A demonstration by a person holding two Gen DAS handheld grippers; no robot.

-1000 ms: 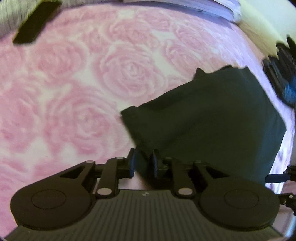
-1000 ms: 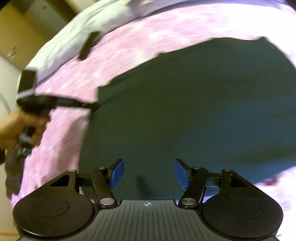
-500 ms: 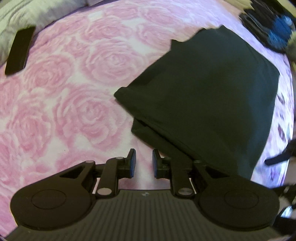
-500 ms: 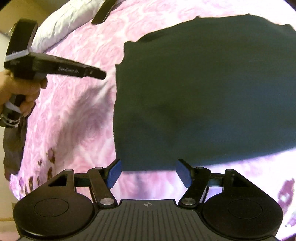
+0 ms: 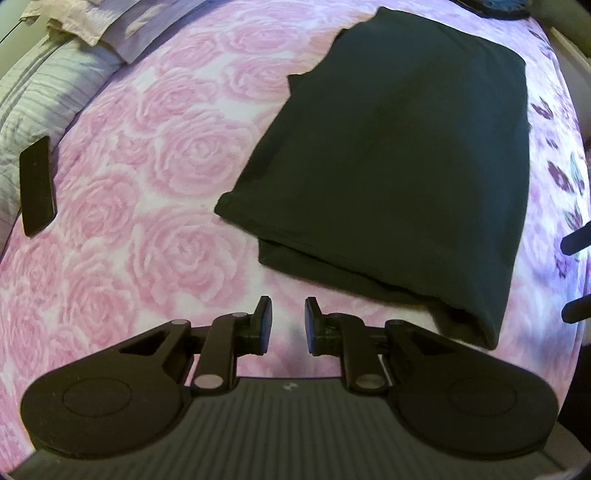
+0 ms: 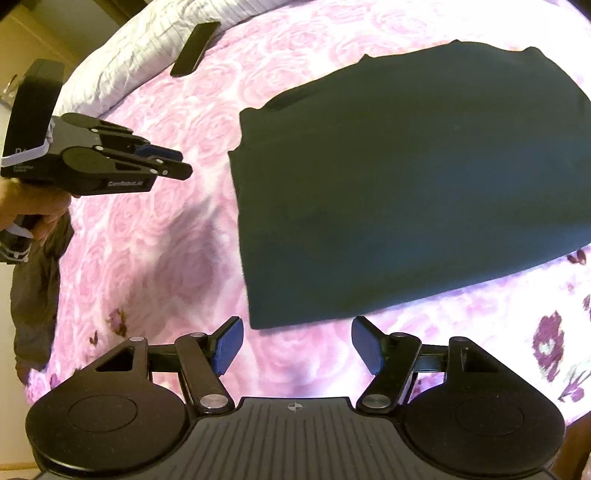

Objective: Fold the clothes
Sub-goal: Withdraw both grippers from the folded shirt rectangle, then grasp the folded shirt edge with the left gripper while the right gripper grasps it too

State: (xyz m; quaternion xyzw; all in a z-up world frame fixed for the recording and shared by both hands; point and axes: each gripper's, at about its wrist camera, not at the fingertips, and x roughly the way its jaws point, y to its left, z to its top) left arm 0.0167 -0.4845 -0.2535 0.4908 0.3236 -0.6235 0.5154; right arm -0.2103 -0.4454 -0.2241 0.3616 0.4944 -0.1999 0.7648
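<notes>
A dark green folded garment [image 5: 399, 162] lies flat on the pink rose bedspread [image 5: 155, 206]; it also shows in the right wrist view [image 6: 413, 177]. My left gripper [image 5: 287, 325] hovers just short of its near edge, jaws a narrow gap apart and empty. In the right wrist view the left gripper [image 6: 162, 158] is held in a hand to the garment's left. My right gripper [image 6: 295, 347] is open and empty, above the bedspread just short of the garment's near corner.
A black phone [image 5: 37, 192] lies on the bedspread by a grey striped pillow [image 5: 44, 92]; it also shows in the right wrist view [image 6: 194, 48]. Folded pale fabric [image 5: 122, 22] sits at the far edge. The bed's edge runs along the right.
My left gripper let go of the garment's edge, which dropped flat, and drew back. My right gripper also pulled back from over the garment, staying open.
</notes>
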